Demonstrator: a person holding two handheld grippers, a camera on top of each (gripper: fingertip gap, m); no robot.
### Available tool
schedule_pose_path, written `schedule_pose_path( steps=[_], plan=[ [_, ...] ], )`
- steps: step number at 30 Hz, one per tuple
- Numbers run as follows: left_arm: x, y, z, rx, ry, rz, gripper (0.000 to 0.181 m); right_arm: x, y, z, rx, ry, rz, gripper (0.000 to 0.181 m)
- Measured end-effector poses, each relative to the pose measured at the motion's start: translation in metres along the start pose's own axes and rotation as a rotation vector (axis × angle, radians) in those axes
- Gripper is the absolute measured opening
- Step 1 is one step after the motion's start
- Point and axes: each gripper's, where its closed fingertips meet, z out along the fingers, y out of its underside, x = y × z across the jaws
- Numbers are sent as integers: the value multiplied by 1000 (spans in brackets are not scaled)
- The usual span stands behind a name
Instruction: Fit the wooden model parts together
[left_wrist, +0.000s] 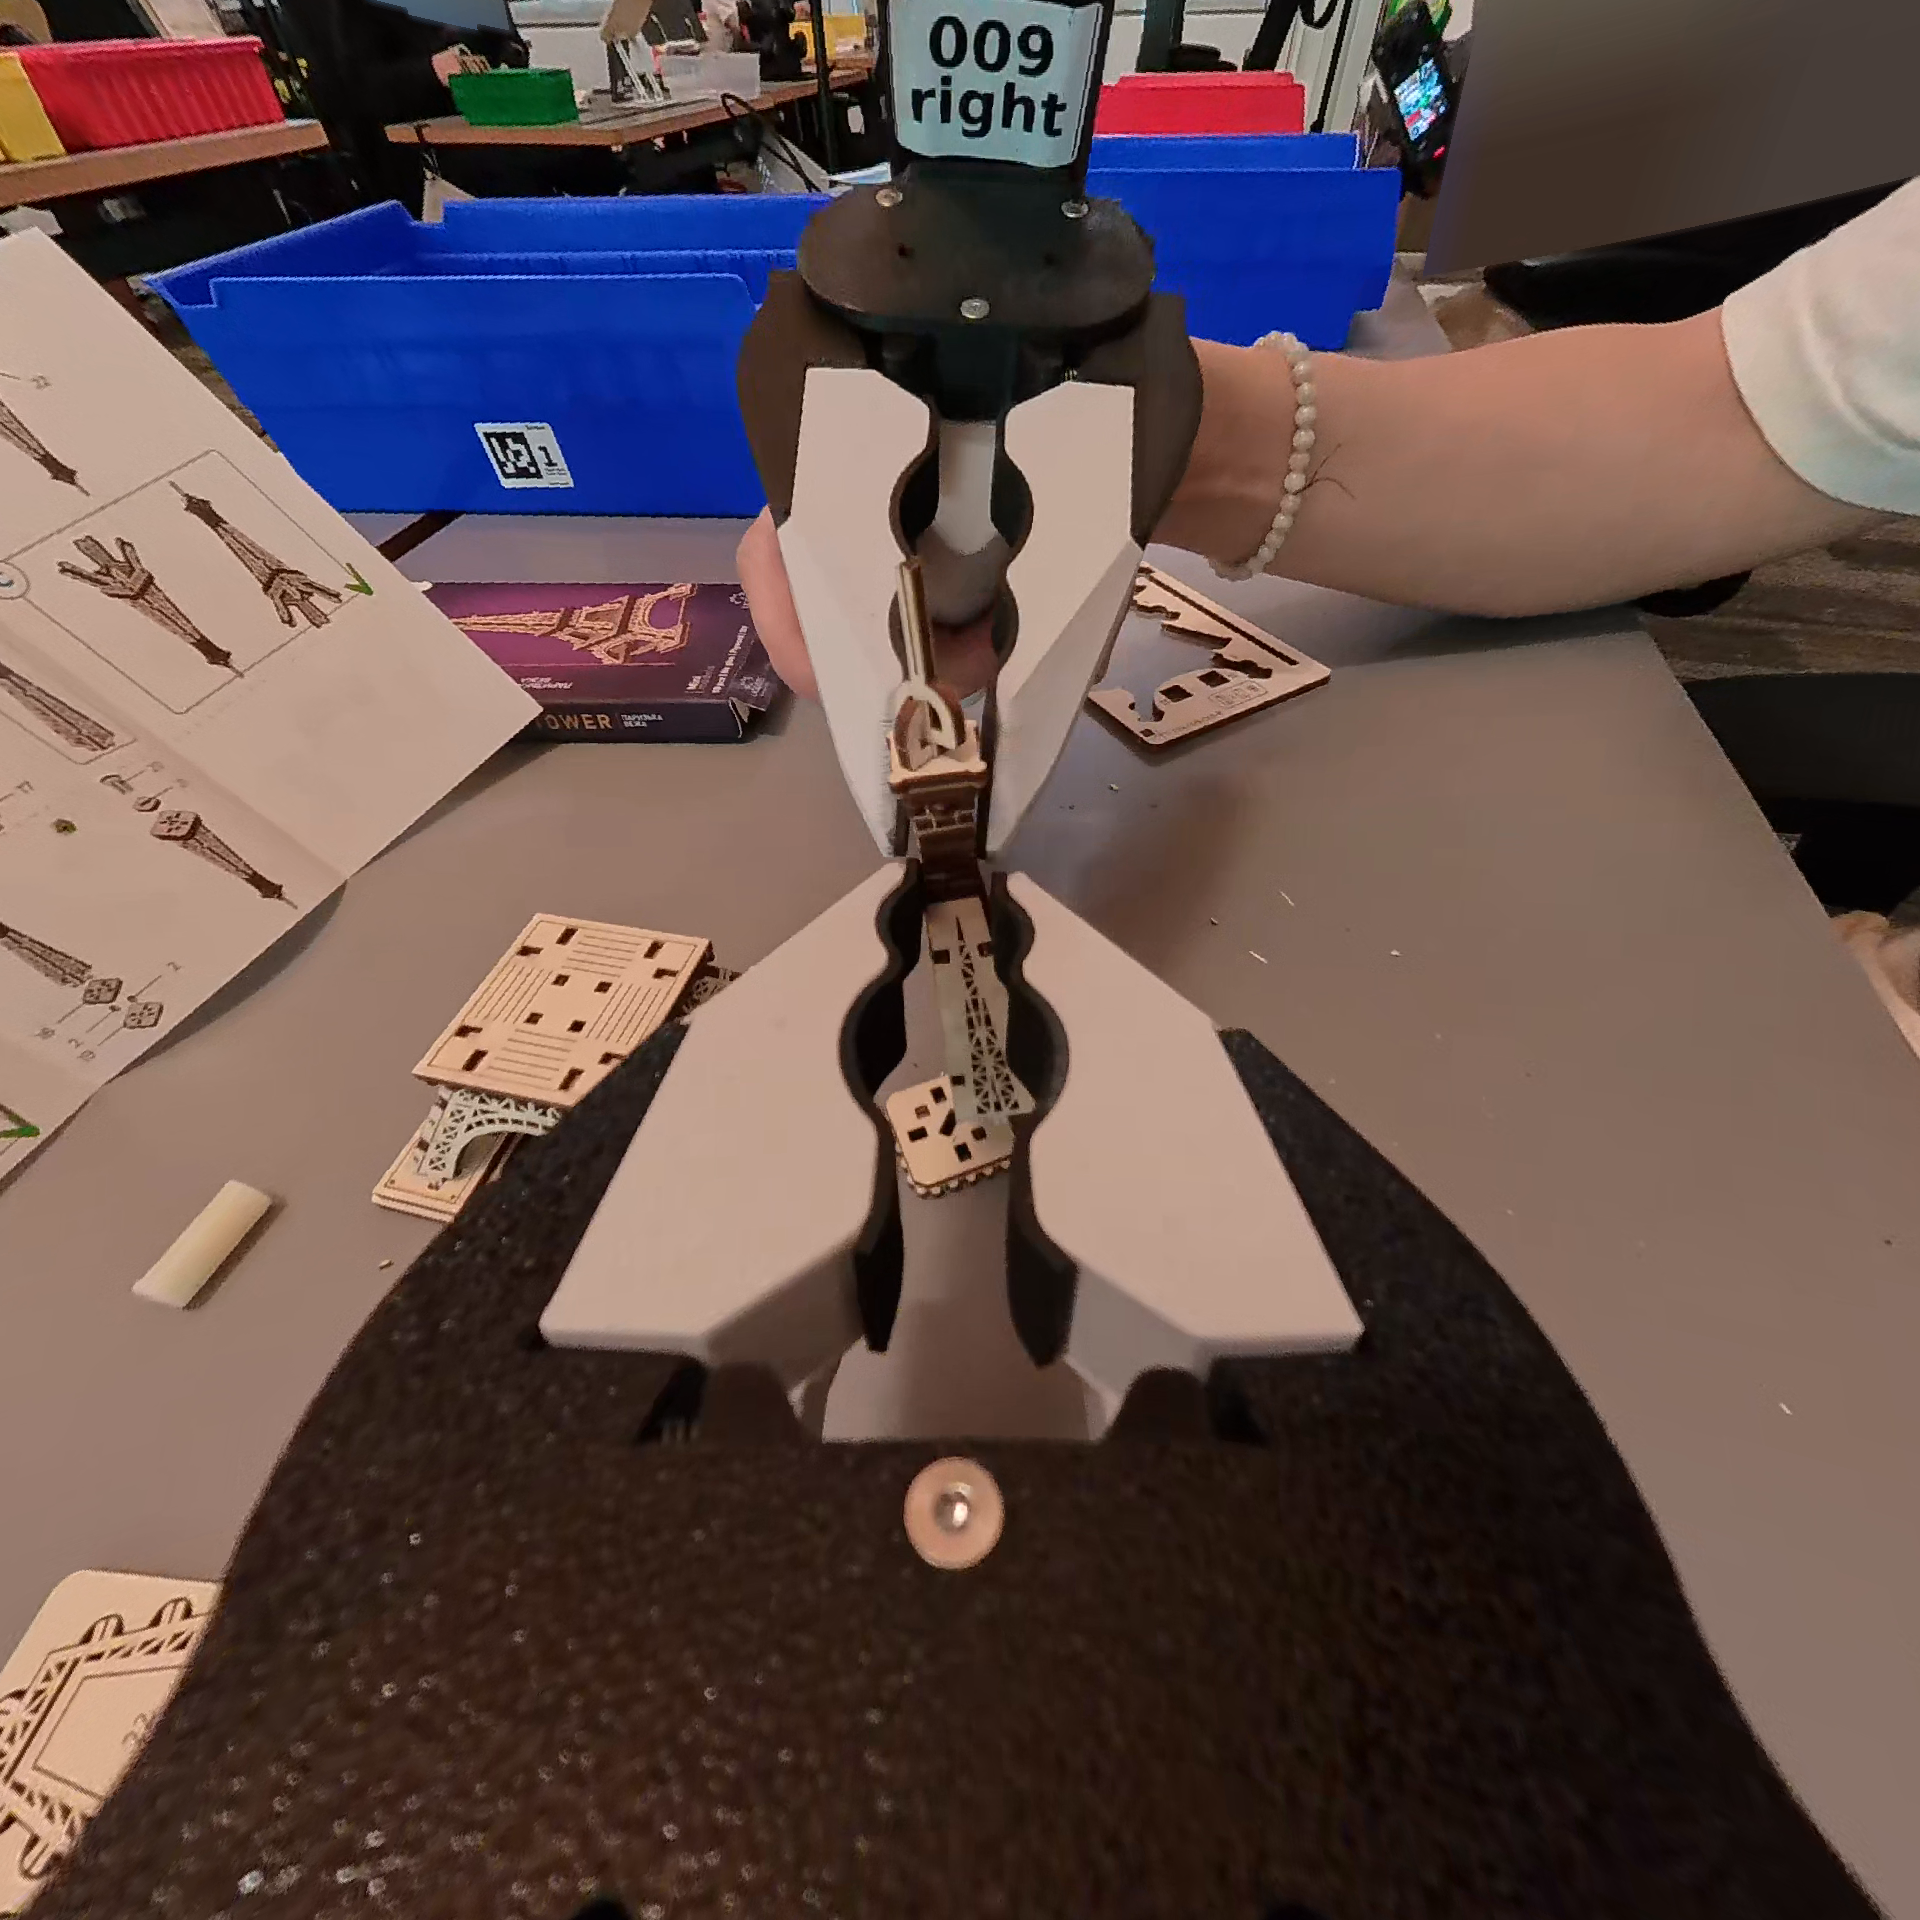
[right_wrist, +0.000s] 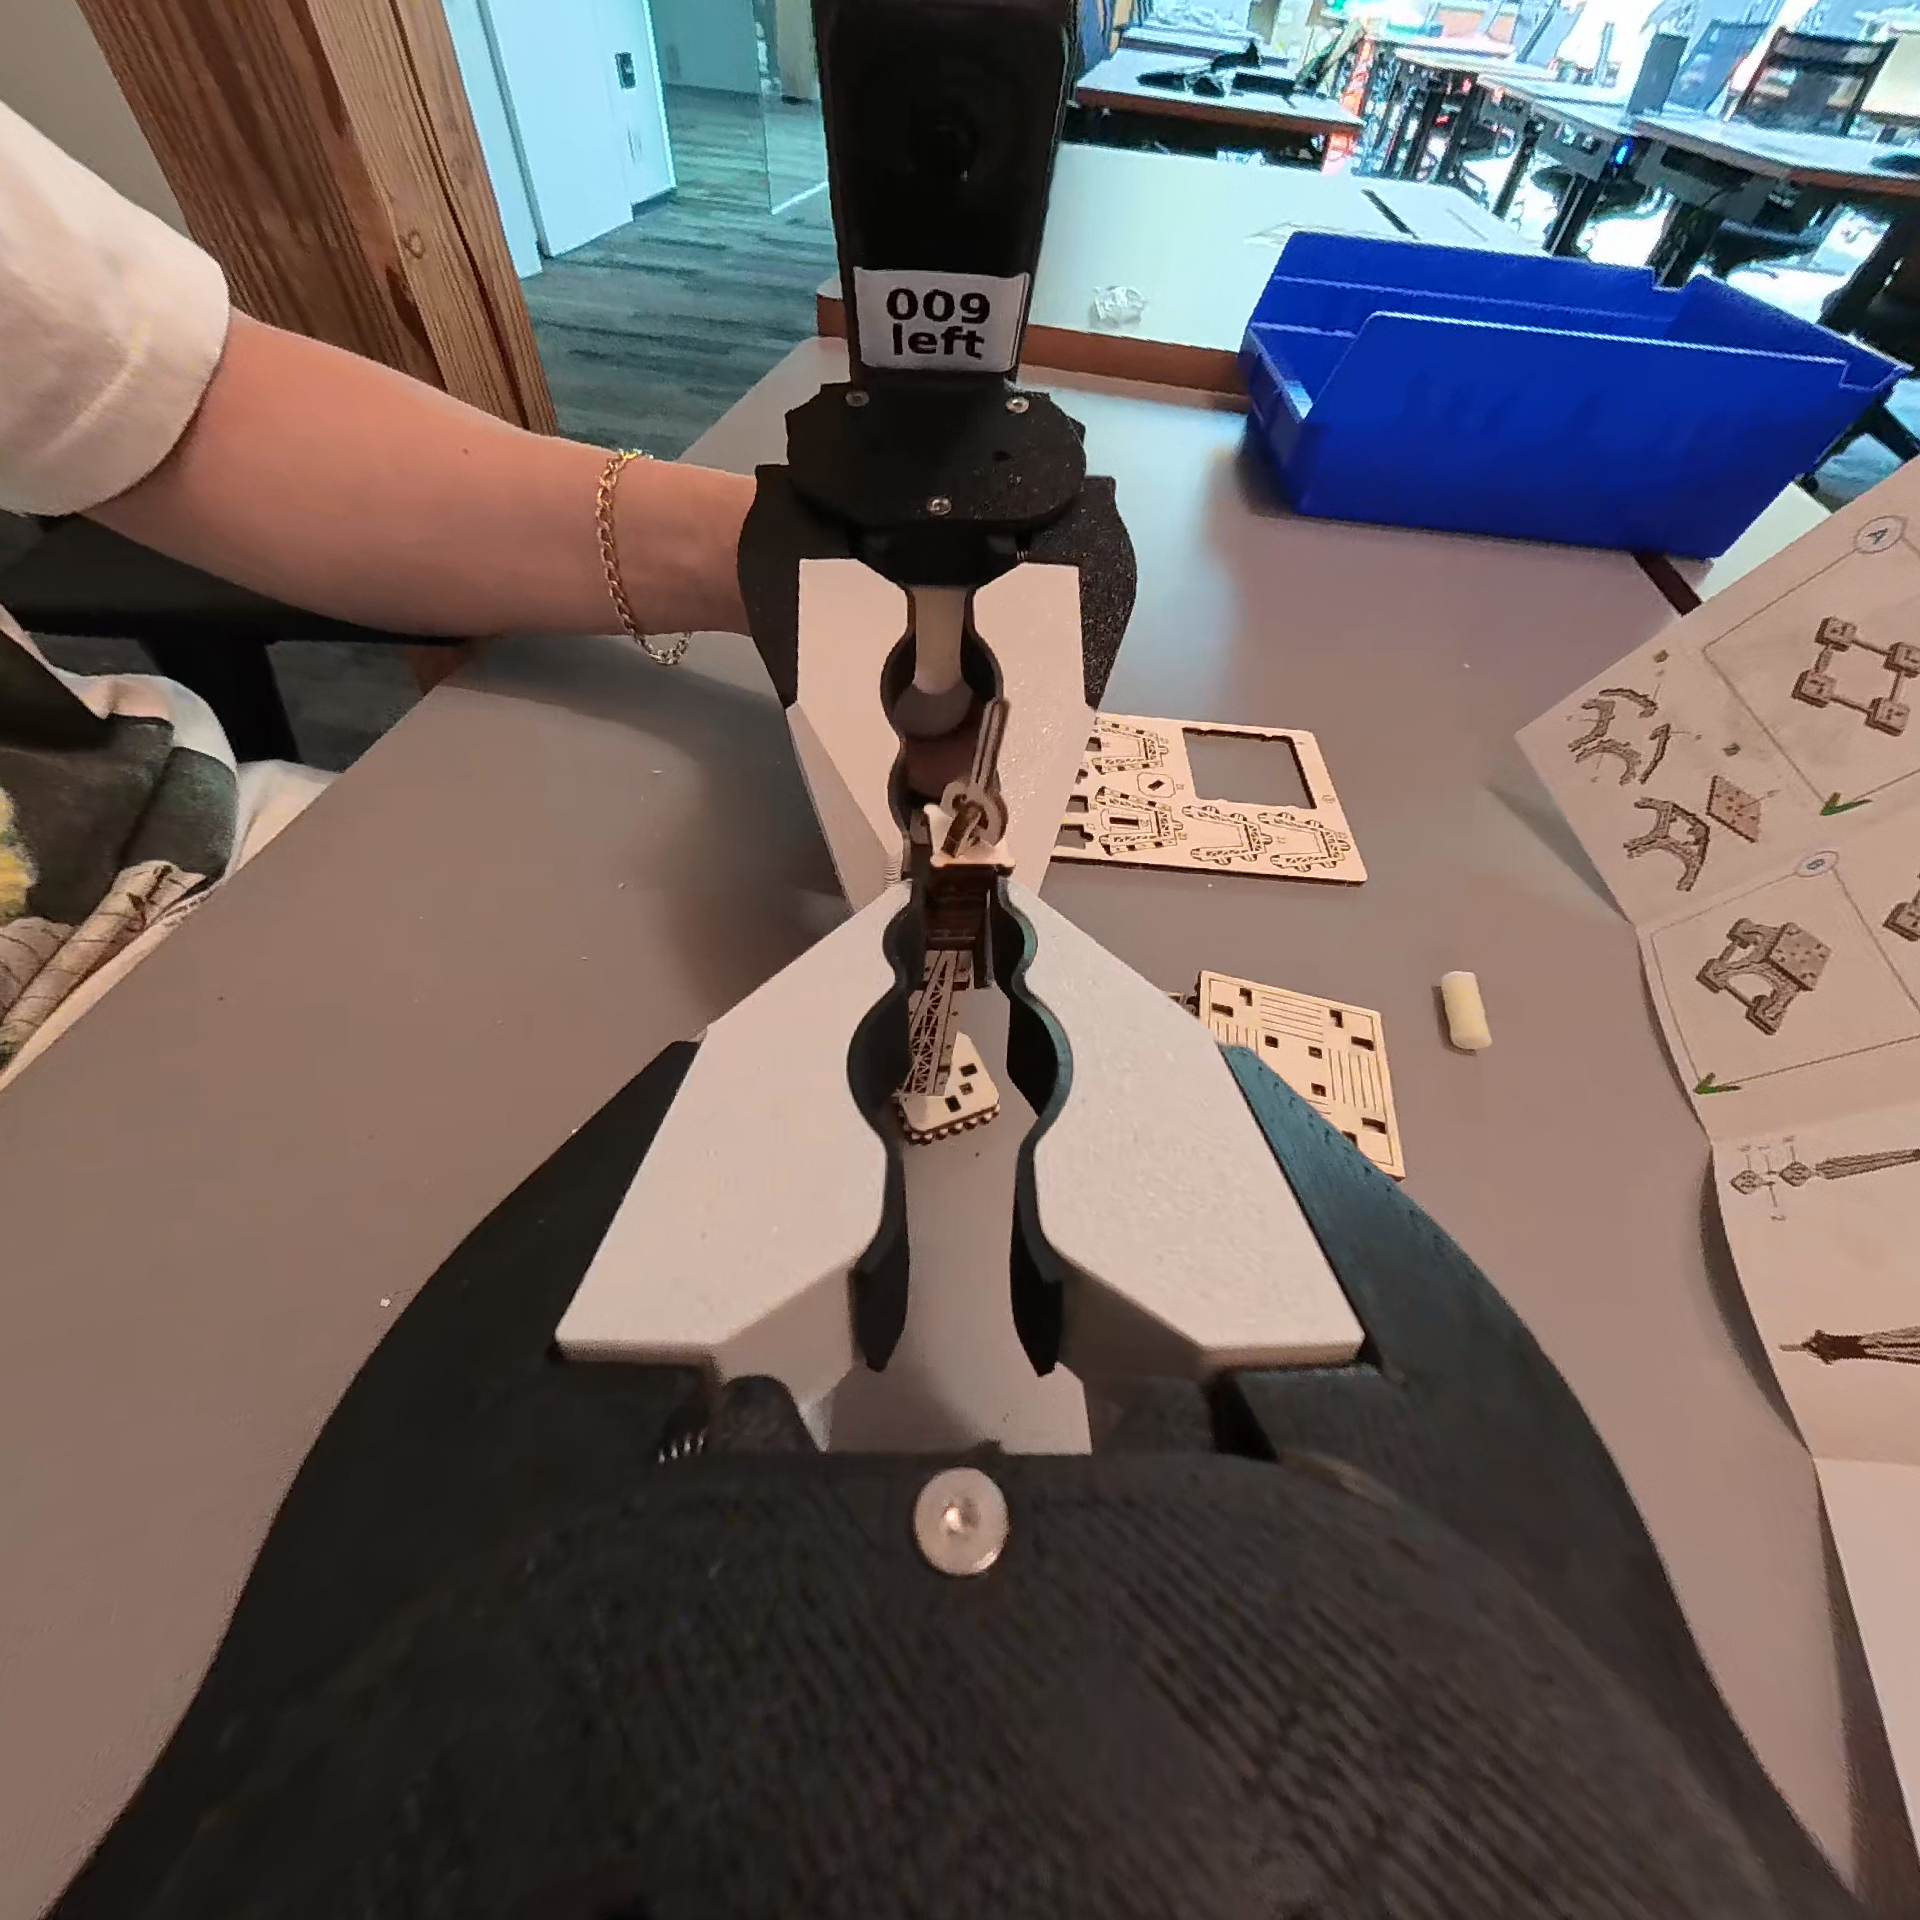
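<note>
Left wrist view, left gripper (left_wrist: 951, 883) and right gripper (left_wrist: 940, 831) pinching wooden tower (left_wrist: 961, 997), grey table (left_wrist: 1455, 1039), blue bin (left_wrist: 499, 353)

Beyond the jaws the grey desk (right_wrist: 1403, 644) runs back to a blue bin (right_wrist: 1538, 405) — rows of dark-topped tables (right_wrist: 1662, 156) stand farther off in bright light. Left of the jaws rises a wooden post (right_wrist: 312, 208) — behind it, grey plank flooring (right_wrist: 665, 312) and a pale wall (right_wrist: 582, 114).

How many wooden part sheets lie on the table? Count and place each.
2. One sheet lies behind the right tool; the other sheet beside the left tool. Both tools grip the tower spire and may hide more.
</note>
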Motion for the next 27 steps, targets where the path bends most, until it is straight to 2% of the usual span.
schedule_pose_path(
  steps=[3,7,15,19,23,27],
  plan=[
    [-3,0,-1,-4,-12,-7,11,1,1,1,4,-3,34,8],
    [-4,5,-6,-65,-33,8,28,5,2,-1,7,2,74,8],
    [-6,9,-7,-224,-88,5,27,-1,6,3,-48,-54,81,8],
    [-3,15,-4,-305,-99,44,13,0,3,4,-57,-64,67,8],
    [-5,18,-4,-348,-135,39,12,0,4,8,-102,-72,23,8],
    [-12,17,-7,-330,-215,-6,11,5,1,9,-89,-49,10,8]
  ],
)
